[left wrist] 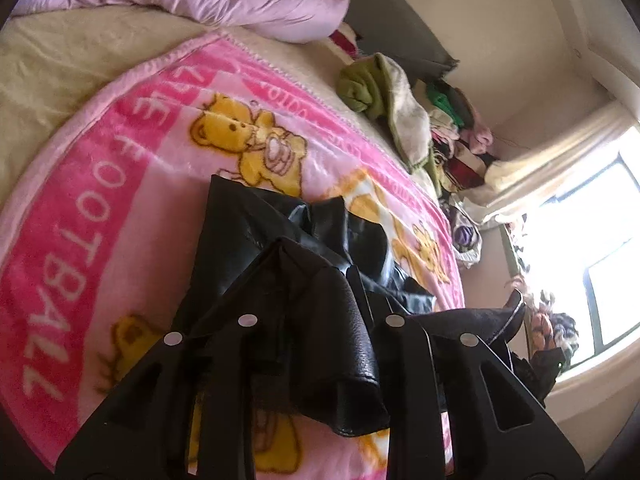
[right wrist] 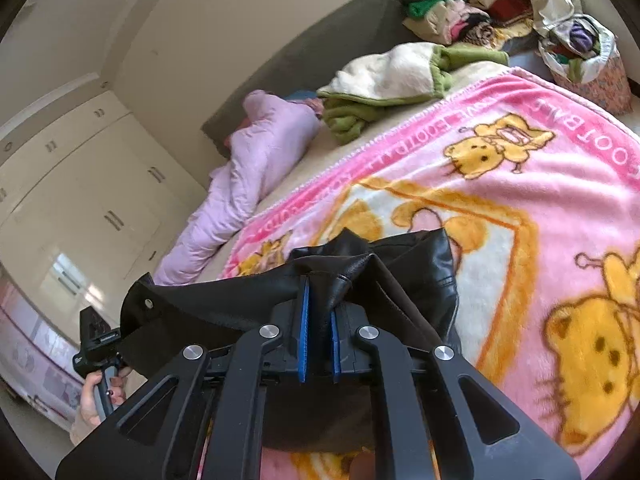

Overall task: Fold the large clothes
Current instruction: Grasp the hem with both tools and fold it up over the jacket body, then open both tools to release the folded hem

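In the right wrist view, a hand (right wrist: 94, 394) at the far left holds the grip of the left tool (right wrist: 96, 340), beside an edge of the black leather jacket (right wrist: 224, 300). The jacket stretches from there to the right tool (right wrist: 318, 334), whose blue pads (right wrist: 304, 332) are clamped together on a bunched fold of it. The garment hangs over the near part of the bed, above a pink teddy-bear blanket (right wrist: 520, 208). A lilac duvet (right wrist: 260, 148) lies to the left, a green-and-cream fleece (right wrist: 392, 76) further right, then a pile of clothes (right wrist: 460, 12) and a basket (right wrist: 592, 68).

In the left wrist view, black leather (left wrist: 320, 320) drapes between the left tool's arms and hides its tips, so I cannot tell whether it grips. To the right, a bright window (left wrist: 600, 248).
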A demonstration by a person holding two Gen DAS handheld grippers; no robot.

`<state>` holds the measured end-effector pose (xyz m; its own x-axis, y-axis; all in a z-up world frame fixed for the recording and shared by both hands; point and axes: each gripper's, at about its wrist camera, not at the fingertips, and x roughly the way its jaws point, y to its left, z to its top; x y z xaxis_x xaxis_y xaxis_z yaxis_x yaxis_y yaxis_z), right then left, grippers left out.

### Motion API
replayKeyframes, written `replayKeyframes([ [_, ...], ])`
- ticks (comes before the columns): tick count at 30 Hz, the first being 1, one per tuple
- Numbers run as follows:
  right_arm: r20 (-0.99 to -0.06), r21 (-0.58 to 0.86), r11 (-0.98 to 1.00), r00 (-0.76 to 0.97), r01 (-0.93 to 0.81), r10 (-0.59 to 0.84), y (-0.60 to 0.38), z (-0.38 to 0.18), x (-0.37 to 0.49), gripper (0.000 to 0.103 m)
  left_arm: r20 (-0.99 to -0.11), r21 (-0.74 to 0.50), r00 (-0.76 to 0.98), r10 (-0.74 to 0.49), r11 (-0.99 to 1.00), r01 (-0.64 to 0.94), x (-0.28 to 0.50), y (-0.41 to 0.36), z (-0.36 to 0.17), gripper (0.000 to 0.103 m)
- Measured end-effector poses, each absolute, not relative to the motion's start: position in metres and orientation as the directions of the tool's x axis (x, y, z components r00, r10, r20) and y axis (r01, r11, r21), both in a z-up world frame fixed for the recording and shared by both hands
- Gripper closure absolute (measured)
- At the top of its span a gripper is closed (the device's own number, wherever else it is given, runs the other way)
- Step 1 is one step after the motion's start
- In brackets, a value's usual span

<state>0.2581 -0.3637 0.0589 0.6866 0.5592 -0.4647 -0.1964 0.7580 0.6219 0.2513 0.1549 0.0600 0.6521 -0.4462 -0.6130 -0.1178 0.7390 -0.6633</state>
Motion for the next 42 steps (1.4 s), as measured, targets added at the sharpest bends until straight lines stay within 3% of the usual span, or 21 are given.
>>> replayKeyframes([
  [14, -0.595, 0.599, 0.799, 0.641, -0.048, 0.485, -0.364, 0.001, 0.329, 0.089, -0.627, -0.693, 0.674, -0.390, 0.675, -0.254, 0.290, 0.156, 0.014, 0.072],
  [20, -0.587, 0.584, 0.808, 0.651, -0.072, 0.482, -0.364, -0.003, 0.332, 0.082, -0.595, -0.672, 0.730, -0.336, 0.706, -0.223, 0.285, 0.153, 0.021, 0.067],
  [23, -0.571, 0.600, 0.797, 0.656, -0.076, 0.493, -0.368, 0.000, 0.332, 0.064, -0.575, -0.673, 0.751, -0.325, 0.710, -0.208, 0.283, 0.153, 0.026, 0.065],
  [24, -0.565, 0.605, 0.793, 0.663, -0.073, 0.491, -0.371, 0.001, 0.332, 0.048, -0.564, -0.681, 0.759, -0.326, 0.703, -0.205, 0.282, 0.154, 0.027, 0.063],
  [25, -0.552, 0.605, 0.793, 0.682, -0.070, 0.481, -0.374, 0.003, 0.331, 0.040, -0.555, -0.687, 0.766, -0.325, 0.698, -0.202, 0.282, 0.155, 0.028, 0.058],
  [26, -0.550, 0.594, 0.801, 0.694, -0.065, 0.464, -0.377, 0.005, 0.330, 0.040, -0.540, -0.692, 0.778, -0.321, 0.695, -0.194, 0.281, 0.156, 0.030, 0.054],
  [31, -0.586, 0.465, 0.882, 0.721, -0.077, 0.371, -0.374, 0.010, 0.331, 0.040, -0.532, -0.626, 0.808, -0.255, 0.760, -0.173, 0.278, 0.158, 0.045, 0.053],
  [38, -0.688, 0.118, 0.979, 0.697, -0.164, 0.200, -0.325, -0.009, 0.349, 0.040, -0.688, -0.343, 0.711, -0.144, 0.928, -0.144, 0.304, 0.131, 0.011, 0.053],
  [41, -0.698, 0.044, 0.988, 0.703, -0.150, 0.138, -0.315, -0.023, 0.356, 0.052, -0.725, -0.278, 0.677, -0.128, 0.954, -0.117, 0.316, 0.121, -0.008, 0.053],
  [42, -0.693, 0.026, 0.991, 0.712, -0.132, 0.113, -0.316, -0.026, 0.358, 0.069, -0.733, -0.251, 0.671, -0.115, 0.962, -0.109, 0.319, 0.118, -0.012, 0.053],
])
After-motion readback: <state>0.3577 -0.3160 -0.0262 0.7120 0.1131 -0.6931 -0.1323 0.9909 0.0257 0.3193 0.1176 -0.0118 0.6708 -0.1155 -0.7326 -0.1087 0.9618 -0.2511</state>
